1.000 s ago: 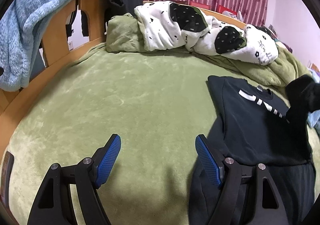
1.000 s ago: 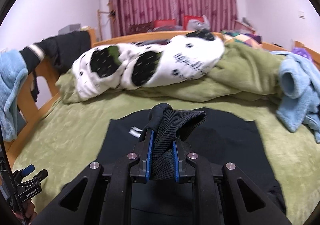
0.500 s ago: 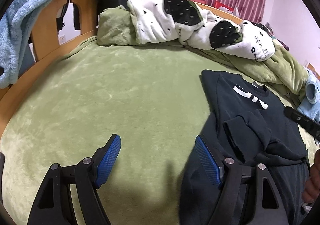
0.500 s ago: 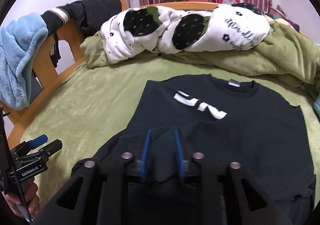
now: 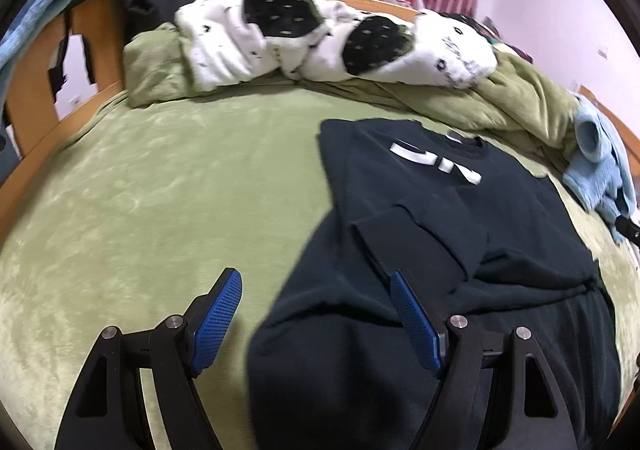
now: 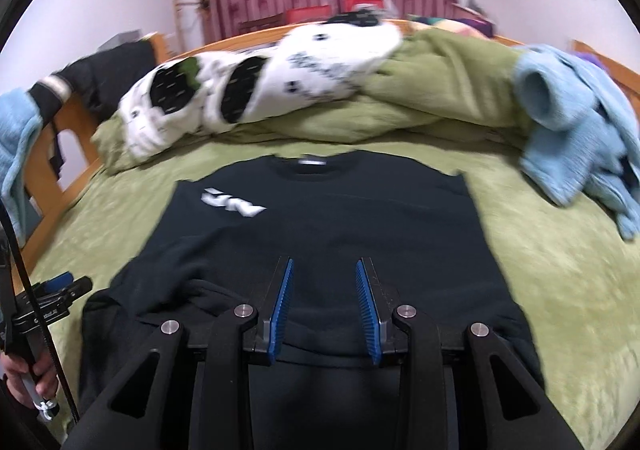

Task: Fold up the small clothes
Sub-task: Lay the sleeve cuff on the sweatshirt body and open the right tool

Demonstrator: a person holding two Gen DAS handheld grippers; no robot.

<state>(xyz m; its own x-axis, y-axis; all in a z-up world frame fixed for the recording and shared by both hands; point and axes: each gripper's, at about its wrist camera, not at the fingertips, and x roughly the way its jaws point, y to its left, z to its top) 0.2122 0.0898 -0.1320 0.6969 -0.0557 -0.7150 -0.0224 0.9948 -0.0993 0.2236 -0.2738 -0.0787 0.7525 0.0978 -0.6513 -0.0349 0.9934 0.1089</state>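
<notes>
A black sweatshirt (image 5: 472, 217) with white chest lettering lies flat on the green bedspread (image 5: 168, 185); one sleeve is folded across its body. It also shows in the right wrist view (image 6: 344, 226). My left gripper (image 5: 316, 298) is open and empty above the sweatshirt's near left sleeve. My right gripper (image 6: 325, 282) is open and empty over the sweatshirt's lower middle. The left gripper (image 6: 60, 290) shows at the left edge of the right wrist view.
A white and black spotted blanket (image 5: 320, 37) and a bunched green quilt (image 5: 516, 101) lie along the far side. Light blue fleece clothes (image 6: 576, 137) lie at the right. A wooden bed frame (image 5: 36, 89) with a blue towel (image 6: 16, 141) and dark jacket is at the left.
My right gripper carried the sleeve down across the sweatshirt, let it go and opened. My left gripper moved right, closer to the sweatshirt.
</notes>
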